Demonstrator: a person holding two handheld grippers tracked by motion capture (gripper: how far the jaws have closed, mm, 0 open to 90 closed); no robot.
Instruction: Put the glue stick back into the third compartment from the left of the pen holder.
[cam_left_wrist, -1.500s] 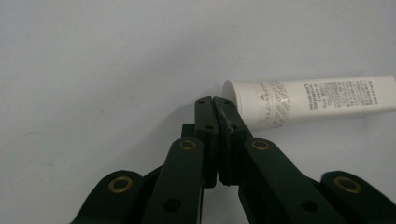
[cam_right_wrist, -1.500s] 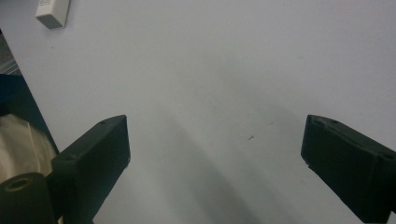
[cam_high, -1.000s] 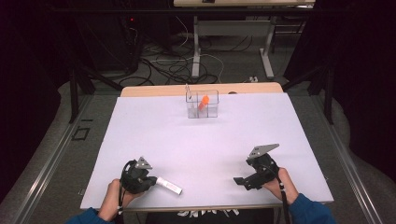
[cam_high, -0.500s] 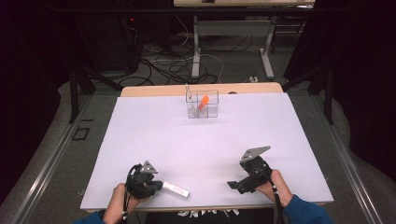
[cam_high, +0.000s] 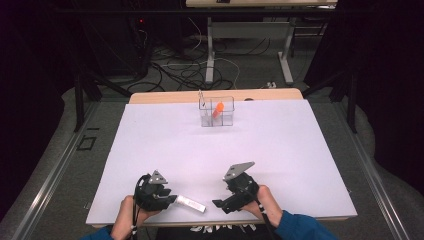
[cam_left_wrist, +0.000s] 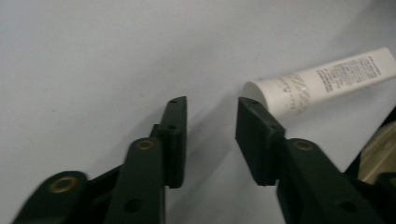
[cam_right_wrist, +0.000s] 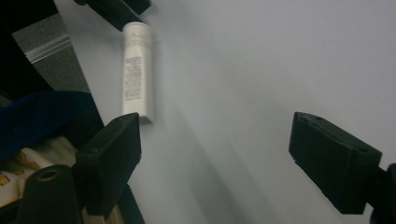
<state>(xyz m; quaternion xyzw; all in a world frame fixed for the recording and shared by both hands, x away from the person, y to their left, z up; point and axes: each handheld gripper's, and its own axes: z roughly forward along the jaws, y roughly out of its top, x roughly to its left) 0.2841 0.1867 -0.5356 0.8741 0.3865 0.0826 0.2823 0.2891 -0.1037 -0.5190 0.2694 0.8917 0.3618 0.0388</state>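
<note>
Lying flat near the front edge of the white tabletop: a slim white plastic tube with fine grey print, its long axis running roughly left to right in the high view, between the two hands. Seen in the left gripper view as a white cylinder slanting up toward the right, rounded end nearest the black jaws, just beyond the tip of the right-hand jaw and not between them. Seen in the right gripper view lengthwise, its flat crimped end close beside the tip of the left-hand jaw, its far end just short of the other tongs.

Left tongs, held in the left hand: jaws parted to a narrow gap, having just been opening, nothing between the pads, bare tabletop showing through the gap. Tube released and resting on its own, just beside the tips.

Right tongs, held in the right hand: jaws wide apart, having just been closing a little, nothing gripped, bare white surface between them. Pointed leftward toward the tube, near its end but apart from it.

Far back at the middle of the tabletop: a clear plastic compartment box with an orange object standing tilted inside, well apart from both hands.
</note>
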